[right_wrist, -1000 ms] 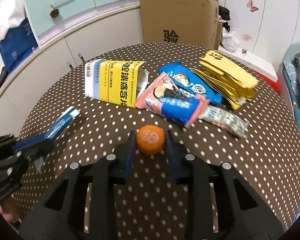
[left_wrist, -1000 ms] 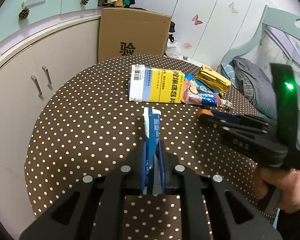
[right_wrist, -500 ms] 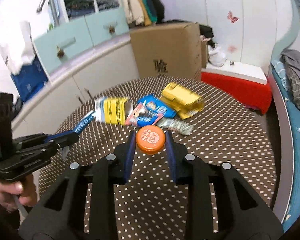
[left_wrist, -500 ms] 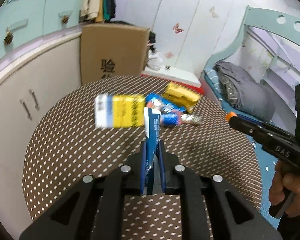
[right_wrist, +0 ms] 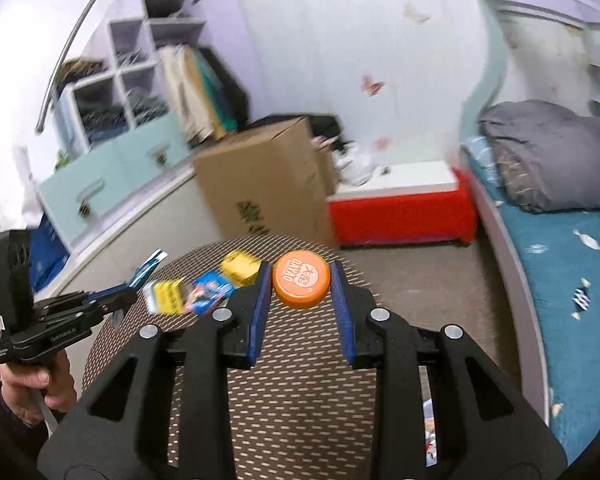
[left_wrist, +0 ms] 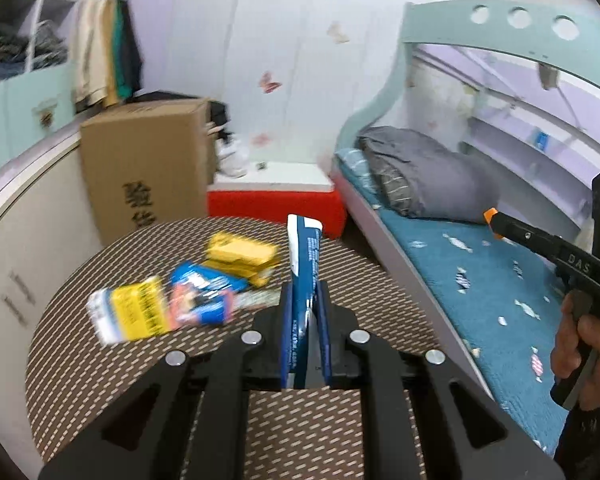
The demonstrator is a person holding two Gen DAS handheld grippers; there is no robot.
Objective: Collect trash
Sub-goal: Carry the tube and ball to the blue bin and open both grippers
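A round table [left_wrist: 80,344] is standing in front of a cardboard box [left_wrist: 140,168], with a low chest [left_wrist: 272,196] sitting to the box's right and a bed [left_wrist: 480,280] running along the table's right side. A pillow [left_wrist: 420,176] is lying at the bed's far end. On the table's far half, a carton [left_wrist: 128,314] is lying to the left, a snack bag [left_wrist: 202,294] just right of it, and a packet [left_wrist: 240,254] behind the bag. The left gripper [left_wrist: 305,312] is holding a wrapper [left_wrist: 304,256] upright above the table's near edge. The right gripper [right_wrist: 300,280] is holding a cap [right_wrist: 300,278] above the table's right half.
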